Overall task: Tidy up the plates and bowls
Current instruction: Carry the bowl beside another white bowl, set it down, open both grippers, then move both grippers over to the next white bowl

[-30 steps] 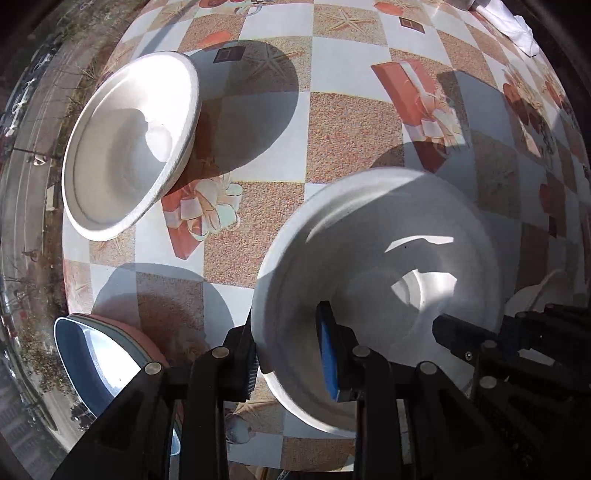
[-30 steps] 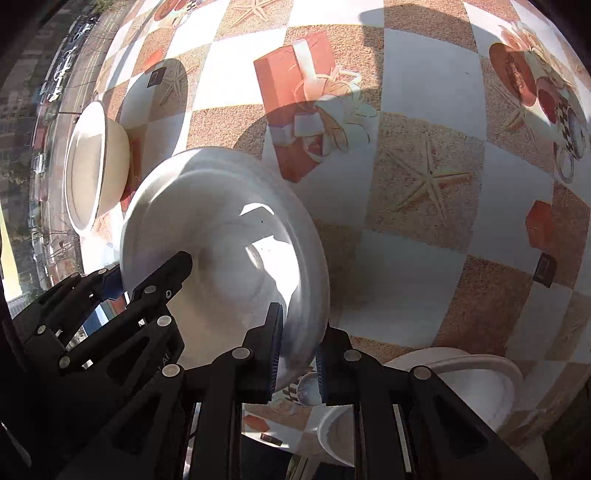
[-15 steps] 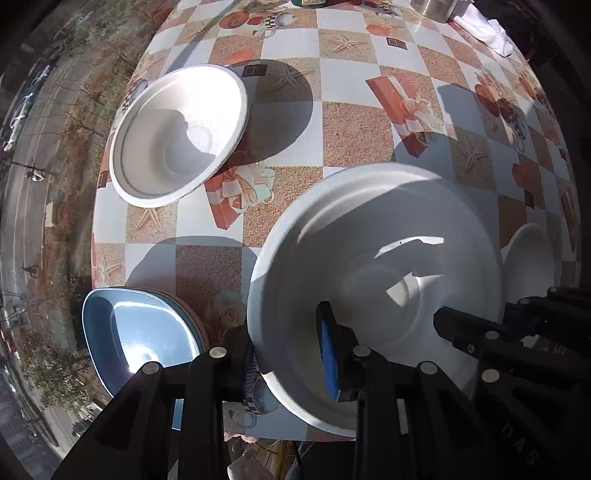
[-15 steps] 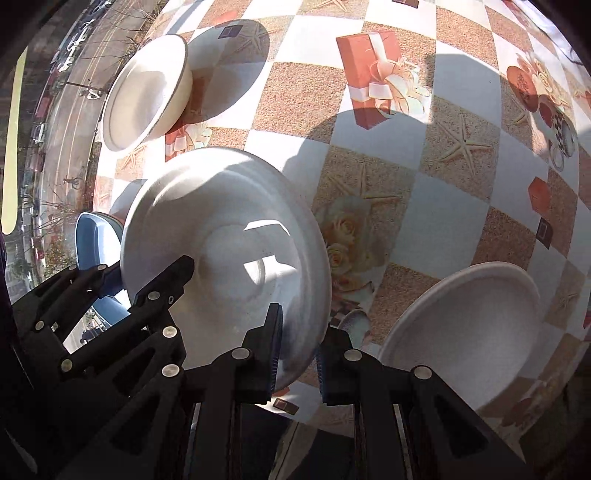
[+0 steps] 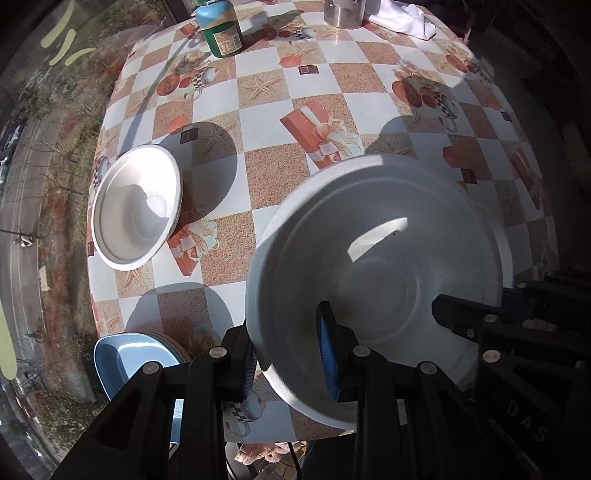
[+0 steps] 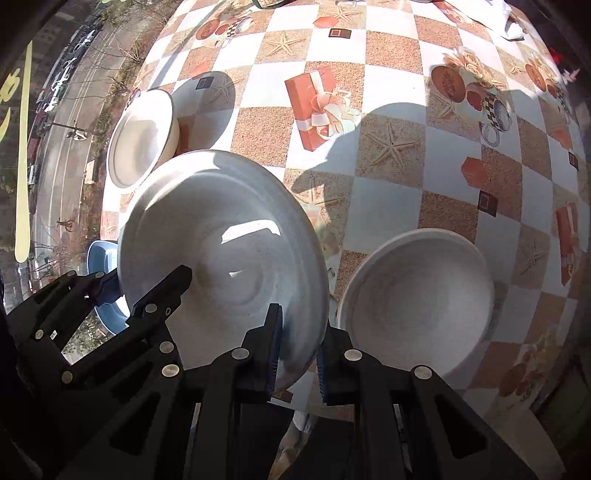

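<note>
Both grippers hold one large white bowl (image 5: 380,266) in the air above the table; it also shows in the right wrist view (image 6: 221,254). My left gripper (image 5: 291,362) is shut on its left rim. My right gripper (image 6: 295,354) is shut on its right rim. A second white bowl (image 5: 136,206) sits on the table at the left, seen in the right wrist view (image 6: 142,138) too. A third white bowl (image 6: 417,302) sits at the near right. A stack of plates with a blue one on top (image 5: 129,362) lies at the near left edge.
The table has a checkered cloth (image 5: 266,125). A green jar (image 5: 219,27), a metal cup (image 5: 343,13) and a white cloth (image 5: 402,18) stand at the far edge. The table's left edge drops off to a street view.
The held bowl has risen well above the table with both grippers. More of the table shows, and the third bowl has come into the right wrist view.
</note>
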The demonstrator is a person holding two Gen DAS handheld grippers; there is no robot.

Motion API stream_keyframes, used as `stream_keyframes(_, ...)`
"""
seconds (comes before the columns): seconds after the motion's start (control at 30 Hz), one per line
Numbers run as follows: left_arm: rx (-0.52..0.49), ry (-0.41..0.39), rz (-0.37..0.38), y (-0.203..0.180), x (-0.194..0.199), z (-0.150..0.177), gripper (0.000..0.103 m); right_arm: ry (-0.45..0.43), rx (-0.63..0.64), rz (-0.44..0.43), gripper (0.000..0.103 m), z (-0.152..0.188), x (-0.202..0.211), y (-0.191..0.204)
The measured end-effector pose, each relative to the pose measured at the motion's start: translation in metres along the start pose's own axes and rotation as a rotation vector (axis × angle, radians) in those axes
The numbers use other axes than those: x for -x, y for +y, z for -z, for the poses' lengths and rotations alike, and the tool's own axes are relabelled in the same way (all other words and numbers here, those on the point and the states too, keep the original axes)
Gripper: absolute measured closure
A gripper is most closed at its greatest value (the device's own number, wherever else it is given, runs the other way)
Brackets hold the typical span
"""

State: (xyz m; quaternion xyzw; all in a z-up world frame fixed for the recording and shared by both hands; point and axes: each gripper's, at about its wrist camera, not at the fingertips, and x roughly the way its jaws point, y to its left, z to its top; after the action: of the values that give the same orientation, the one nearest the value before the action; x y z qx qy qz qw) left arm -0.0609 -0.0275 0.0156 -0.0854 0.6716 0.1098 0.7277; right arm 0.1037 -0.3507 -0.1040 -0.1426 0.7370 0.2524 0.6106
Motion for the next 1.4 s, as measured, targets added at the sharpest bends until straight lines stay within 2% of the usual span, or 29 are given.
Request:
stream_keyframes(0.37,-0.276,-0.009,0.027,-0.079,0.0,-0.019,0.072,-0.059,-0.247,-0.017,0.083,0.046,0.024,-0.075)
stream_keyframes(0.6,-0.341,0.009,0.04,-0.113,-0.015,-0.028,0.072,-0.062,-0.357,-0.005,0.083,0.064,0.025,-0.118)
stream_keyframes(0.7,-0.327,0.014,0.022,-0.111,-0.021,-0.029,0.054,-0.053,-0.385,-0.008,0.083,0.065,0.02,-0.131)
stream_keyframes(0.77,-0.306,0.007,0.005,-0.103,-0.02,-0.027,0.029,-0.044,-0.394,-0.016,0.083,0.062,0.013,-0.136)
stream_keyframes(0.83,-0.282,-0.001,0.015,-0.091,-0.018,-0.024,0.024,-0.033,-0.391,0.016,0.083,0.059,0.007,-0.139)
stream_keyframes(0.9,-0.253,0.015,0.023,-0.079,-0.019,-0.021,0.024,-0.026,-0.398,0.033,0.083,0.059,0.005,-0.142)
stream_keyframes(0.97,-0.216,0.034,0.022,-0.066,-0.022,-0.016,0.023,-0.028,-0.419,0.026,0.049,0.061,0.006,-0.147)
stream_keyframes(1.0,-0.195,0.041,0.022,-0.06,-0.023,-0.014,0.023,-0.034,-0.431,0.029,0.012,0.063,0.007,-0.149)
stream_keyframes(1.03,-0.177,0.047,0.024,-0.055,-0.024,-0.011,0.023,-0.048,-0.441,0.034,0.005,0.065,0.01,-0.152)
stream_keyframes(1.2,-0.109,0.063,0.034,-0.037,-0.025,-0.002,0.023,-0.052,-0.464,0.061,0.005,0.065,0.016,-0.157)
stream_keyframes(1.4,-0.034,0.012,0.018,-0.01,-0.011,-0.003,0.023,-0.08,-0.431,0.078,0.005,0.042,0.031,-0.14)
